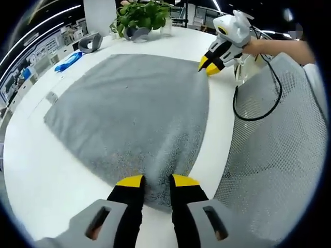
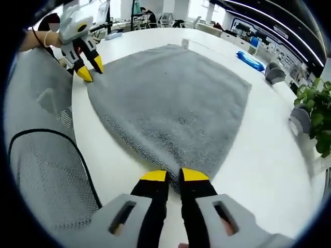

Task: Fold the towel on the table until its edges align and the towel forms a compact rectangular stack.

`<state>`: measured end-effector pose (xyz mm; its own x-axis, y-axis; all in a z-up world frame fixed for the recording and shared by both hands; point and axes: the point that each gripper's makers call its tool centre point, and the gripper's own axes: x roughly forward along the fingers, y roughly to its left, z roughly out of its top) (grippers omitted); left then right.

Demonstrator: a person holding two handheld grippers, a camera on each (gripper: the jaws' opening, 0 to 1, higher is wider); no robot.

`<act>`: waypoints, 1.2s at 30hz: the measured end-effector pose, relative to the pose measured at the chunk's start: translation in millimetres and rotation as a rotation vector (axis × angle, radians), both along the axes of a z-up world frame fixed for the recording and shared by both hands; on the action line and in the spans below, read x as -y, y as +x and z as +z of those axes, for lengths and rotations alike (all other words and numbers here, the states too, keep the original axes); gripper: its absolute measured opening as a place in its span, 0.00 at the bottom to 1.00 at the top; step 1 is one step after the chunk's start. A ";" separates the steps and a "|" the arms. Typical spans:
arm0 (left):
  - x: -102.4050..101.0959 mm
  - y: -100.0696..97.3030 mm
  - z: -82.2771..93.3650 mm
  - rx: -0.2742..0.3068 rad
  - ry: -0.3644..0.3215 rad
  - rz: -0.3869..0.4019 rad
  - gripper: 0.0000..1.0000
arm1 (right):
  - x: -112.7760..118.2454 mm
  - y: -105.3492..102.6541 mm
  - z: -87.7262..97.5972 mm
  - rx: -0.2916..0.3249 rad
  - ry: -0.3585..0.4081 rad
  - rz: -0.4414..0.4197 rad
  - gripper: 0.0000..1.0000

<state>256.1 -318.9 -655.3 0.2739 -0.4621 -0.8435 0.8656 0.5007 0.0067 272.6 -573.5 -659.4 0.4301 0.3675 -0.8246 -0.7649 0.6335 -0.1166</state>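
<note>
We grip two corners of a grey, nubbly towel point(image 1: 129, 119) spread flat on the white table point(image 1: 36, 170).
Left gripper point(image 1: 156, 181) and right gripper point(image 2: 174, 175) pinch adjacent corners, jaws narrow.

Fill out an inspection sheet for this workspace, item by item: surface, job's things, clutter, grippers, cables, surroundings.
Surface: white table, bare around the towel.
Job's things: grey towel spread flat, unfolded.
Clutter: blue object, potted plant and grey holders along the far edge.
Grippers: left gripper has its yellow tips at one near corner of the towel, jaws close together; right gripper the same at the other near corner. A grip cannot be confirmed.
Cables: black cable hangs from the right gripper over the mesh chair back.
Surroundings: open office with desks and ceiling lights.
</note>
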 end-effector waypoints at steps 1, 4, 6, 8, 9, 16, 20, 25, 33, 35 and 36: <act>-0.1 0.0 -0.1 -0.003 0.001 0.005 0.19 | -0.1 0.2 0.1 0.001 -0.002 -0.001 0.05; 0.0 -2.0 3.4 -0.010 0.001 -0.004 0.19 | 1.4 1.5 -0.1 0.006 -0.006 -0.003 0.04; 0.0 -4.6 4.7 -0.021 0.000 -0.011 0.18 | 1.5 1.7 -0.1 0.007 -0.004 -0.006 0.04; 0.9 -9.4 4.6 -0.035 0.000 -0.013 0.18 | 1.4 1.8 0.1 0.007 0.002 -0.012 0.03; 1.3 -11.5 4.9 -0.041 0.000 -0.017 0.18 | 1.4 1.8 0.0 0.006 0.005 -0.015 0.03; 5.3 -17.2 7.0 -0.053 -0.023 -0.029 0.24 | 0.8 1.5 0.3 0.002 0.026 -0.039 0.04; 3.2 -20.8 -2.2 -0.024 0.034 -0.095 0.27 | 0.5 1.1 0.6 0.001 0.031 -0.046 0.04; 2.2 -15.9 -2.6 0.010 0.069 -0.098 0.21 | 0.4 1.0 0.4 0.001 0.036 -0.052 0.04; -3.4 -3.7 -1.3 -0.009 0.056 0.001 0.07 | -0.2 2.0 1.4 -0.003 0.034 -0.074 0.03; -5.4 -2.8 1.0 -0.008 0.056 0.003 0.06 | -1.4 1.8 2.4 -0.021 0.039 -0.078 0.02; -6.6 -2.4 2.7 -0.011 0.053 0.014 0.06 | -2.5 1.3 3.6 -0.032 0.041 -0.078 0.02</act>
<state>253.8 -312.3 -652.6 0.2708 -0.4130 -0.8695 0.8586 0.5120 0.0242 273.9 -571.0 -655.8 0.4325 0.3676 -0.8233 -0.7157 0.6954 -0.0655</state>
